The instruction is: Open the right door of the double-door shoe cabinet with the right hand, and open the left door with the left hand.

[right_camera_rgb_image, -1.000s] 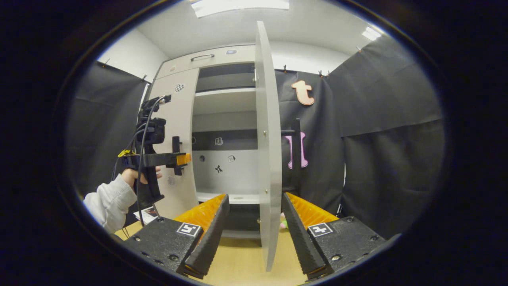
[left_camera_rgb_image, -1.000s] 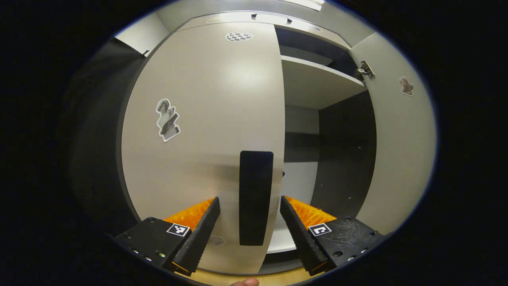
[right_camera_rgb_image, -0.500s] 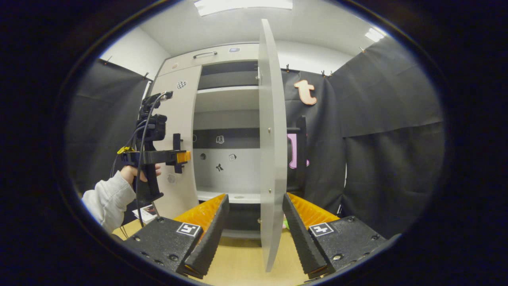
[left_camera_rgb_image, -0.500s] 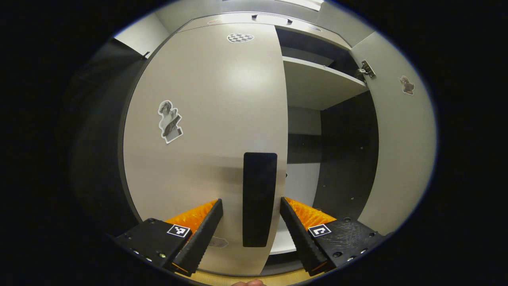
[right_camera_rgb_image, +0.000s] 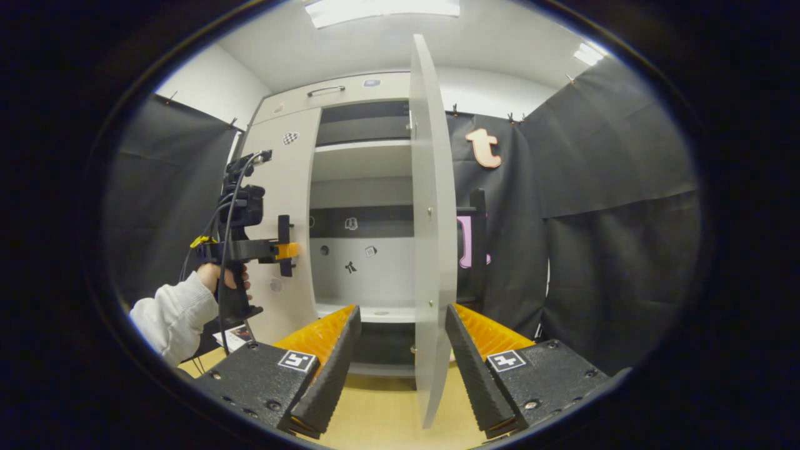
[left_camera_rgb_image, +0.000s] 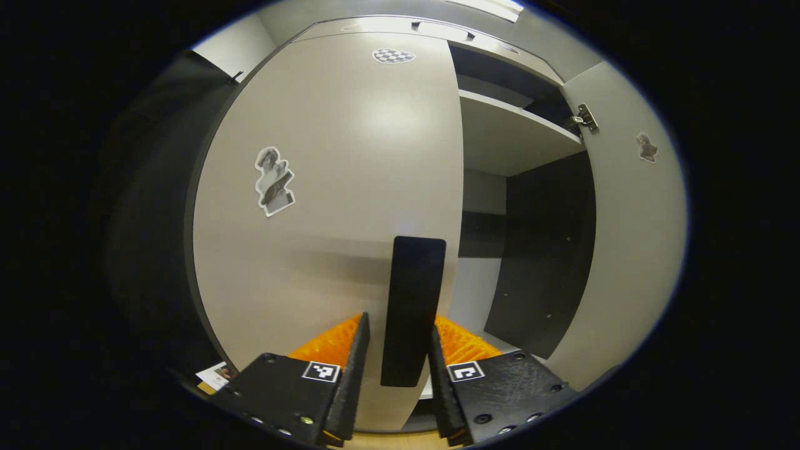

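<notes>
The pale left door (left_camera_rgb_image: 337, 187) lies flat against the cabinet front, with a tall black handle (left_camera_rgb_image: 412, 300) near its right edge. My left gripper (left_camera_rgb_image: 400, 319) is shut on that handle, one finger pressing each side. From the right gripper view, the left gripper (right_camera_rgb_image: 284, 250) sits at the handle, held by a hand (right_camera_rgb_image: 219, 275) in a white sleeve. The right door (right_camera_rgb_image: 431, 219) stands swung out, edge-on to me. My right gripper (right_camera_rgb_image: 402, 309) is open, its fingers on either side of the door's edge and apart from it. The right door's black handle (right_camera_rgb_image: 478, 244) shows behind it.
Inside the open half of the cabinet are pale shelves (right_camera_rgb_image: 362, 159) and a dark side panel (left_camera_rgb_image: 544, 250). The wooden floor (right_camera_rgb_image: 381, 412) runs under the door. Black cloth (right_camera_rgb_image: 612, 237) hangs to the right. A paper sheet (right_camera_rgb_image: 232, 337) lies by the cabinet foot.
My left gripper's fingers have come together from wide apart and now clamp the left door's handle. The right gripper and the open right door have barely moved.
</notes>
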`<state>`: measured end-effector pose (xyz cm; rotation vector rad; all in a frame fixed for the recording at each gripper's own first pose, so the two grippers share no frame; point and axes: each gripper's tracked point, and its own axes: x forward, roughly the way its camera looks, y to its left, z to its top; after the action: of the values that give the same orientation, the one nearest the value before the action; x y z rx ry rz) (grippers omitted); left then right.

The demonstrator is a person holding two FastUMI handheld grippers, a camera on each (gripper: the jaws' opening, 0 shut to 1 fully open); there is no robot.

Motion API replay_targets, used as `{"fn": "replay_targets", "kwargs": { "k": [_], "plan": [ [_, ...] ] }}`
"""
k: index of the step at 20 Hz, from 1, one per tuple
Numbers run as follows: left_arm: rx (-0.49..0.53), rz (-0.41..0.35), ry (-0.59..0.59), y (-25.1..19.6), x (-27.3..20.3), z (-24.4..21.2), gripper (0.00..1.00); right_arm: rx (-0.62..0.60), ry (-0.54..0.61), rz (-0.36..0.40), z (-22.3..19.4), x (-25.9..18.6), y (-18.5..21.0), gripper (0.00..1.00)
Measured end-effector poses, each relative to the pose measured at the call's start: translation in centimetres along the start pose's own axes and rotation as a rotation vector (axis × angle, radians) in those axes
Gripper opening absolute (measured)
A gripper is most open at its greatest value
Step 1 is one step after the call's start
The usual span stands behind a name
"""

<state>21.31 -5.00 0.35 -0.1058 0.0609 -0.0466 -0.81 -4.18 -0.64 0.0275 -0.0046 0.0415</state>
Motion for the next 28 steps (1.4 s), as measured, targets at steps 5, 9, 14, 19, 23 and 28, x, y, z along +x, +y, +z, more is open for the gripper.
{"fn": "replay_targets", "kwargs": {
  "k": [5, 9, 14, 19, 23, 28],
  "plan": [
    [0.067, 0.005, -0.001, 0.0, 0.3, -0.2, 0.17, -0.003, 0.006, -0.002, -0.3, -0.6, -0.1, 0.85],
    [0.083, -0.019, 0.026, 0.0, -0.3, -0.2, 0.06, -0.004, -0.002, 0.011, 0.2, -0.3, 0.6, 0.86],
    [0.077, -0.013, 0.016, 0.0, -0.8, -0.1, 0.06, -0.009, 0.010, 0.012, -0.5, -0.6, 0.9, 0.85],
    [0.099, -0.021, 0.020, -0.1, -3.9, 0.4, 0.06, 0.008, 0.017, 0.013, -1.0, -1.1, 1.2, 0.85],
    [0.114, 0.000, 0.002, 1.0, -6.3, 0.6, 0.06, 0.008, 0.020, 0.022, -1.3, -2.0, 1.5, 0.85],
    [0.124, 0.019, 0.009, 2.7, -9.3, 0.8, 0.06, 0.023, 0.027, 0.026, -1.8, -2.2, 2.2, 0.85]
  ]
}}
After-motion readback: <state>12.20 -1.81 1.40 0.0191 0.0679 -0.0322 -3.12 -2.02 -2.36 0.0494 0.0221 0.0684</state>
